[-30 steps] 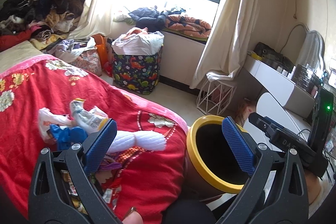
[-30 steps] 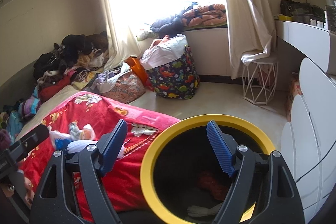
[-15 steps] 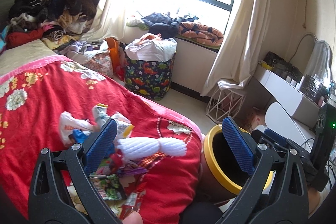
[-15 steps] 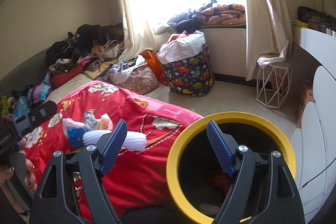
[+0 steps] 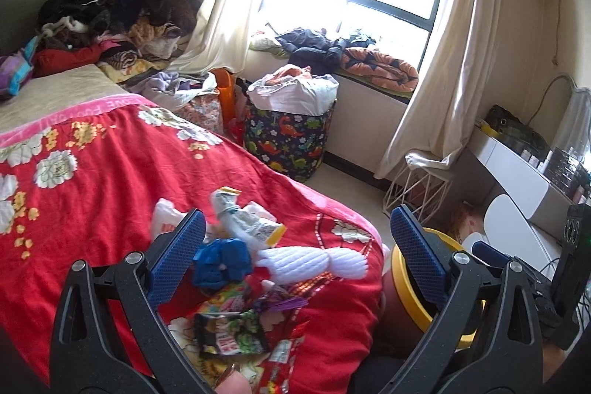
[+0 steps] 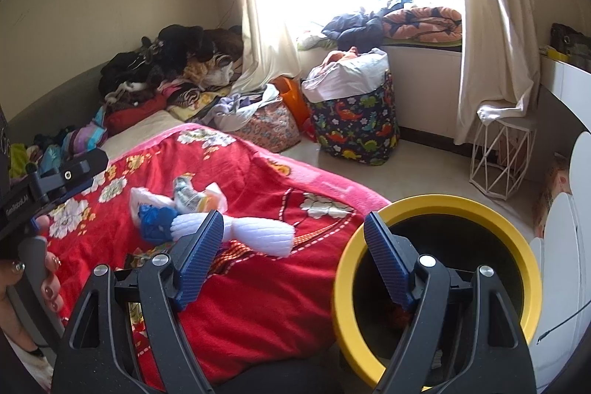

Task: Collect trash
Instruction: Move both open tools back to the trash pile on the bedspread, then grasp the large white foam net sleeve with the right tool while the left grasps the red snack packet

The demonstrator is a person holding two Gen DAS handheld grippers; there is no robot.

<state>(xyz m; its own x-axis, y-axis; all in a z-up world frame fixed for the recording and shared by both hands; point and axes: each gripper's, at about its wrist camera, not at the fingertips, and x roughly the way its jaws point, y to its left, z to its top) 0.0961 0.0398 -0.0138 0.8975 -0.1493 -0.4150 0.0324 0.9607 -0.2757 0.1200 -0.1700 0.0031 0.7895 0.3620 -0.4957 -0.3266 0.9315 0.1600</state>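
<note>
Both views had swung over the last second, away from the bin and onto the bed. In the left wrist view the bin [image 5: 400, 268], which a second before had filled the lower middle of the frame, was now only a yellow sliver at the lower right, half hidden behind the right-hand finger, and the trash heap had slid into the lower centre. In the right wrist view the bin [image 6: 436, 205] had shifted from the bottom centre to the lower right, its mouth open and a few scraps showing dimly inside. The left gripper [image 5: 293, 259] stood wide open with nothing between its pads, framing the heap on the red blanket [image 5: 110, 180]: a white foam sleeve [image 5: 314, 261], a blue wad [image 5: 221, 263], a crumpled white wrapper [image 5: 243, 220] and a dark snack packet [image 5: 231, 335] lay bunched together, touching one another. The right gripper [image 6: 291, 264] was also open and empty, its left finger over the foam sleeve [image 6: 255, 233] and its right finger over the bin's rim. To my eye this looked like the turn back for the next piece: nothing was held, the bin sat just beside the bed corner, and several pieces were left to pick up. The light, loose wrappers might slip from the pads.
</note>
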